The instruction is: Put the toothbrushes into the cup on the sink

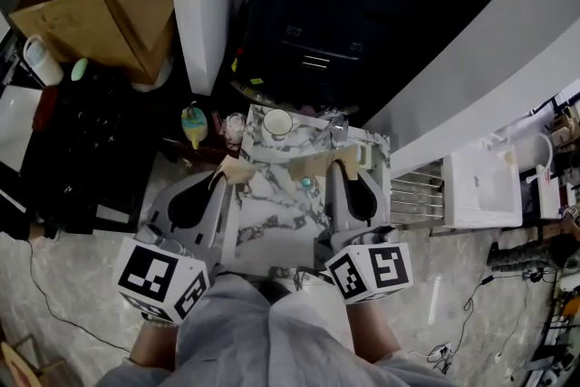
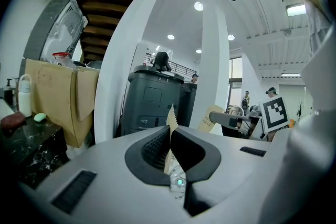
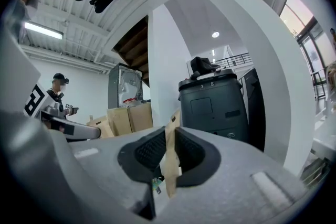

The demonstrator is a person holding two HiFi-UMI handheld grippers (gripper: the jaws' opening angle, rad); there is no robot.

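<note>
In the head view a white cup [image 1: 277, 123] stands at the far edge of a small marble sink top [image 1: 272, 213]. My left gripper [image 1: 220, 177] is shut on a toothbrush in a tan card pack [image 1: 237, 169], held over the top's left side. My right gripper [image 1: 337, 166] is shut on a second tan card pack [image 1: 311, 166] over the right side. In the left gripper view the pack [image 2: 171, 118] sticks up between the closed pads, with clear plastic and a teal spot lower down. The right gripper view shows its card pack [image 3: 170, 155] pinched upright between the pads.
A chrome tap [image 1: 338, 130] rises next to the cup. A colourful bottle [image 1: 193, 127] stands left of the sink top, a cardboard box [image 1: 100, 0] and a white pump bottle [image 1: 41, 61] further left. A big black bin [image 1: 335, 14] is behind, a white basin [image 1: 480, 186] at right.
</note>
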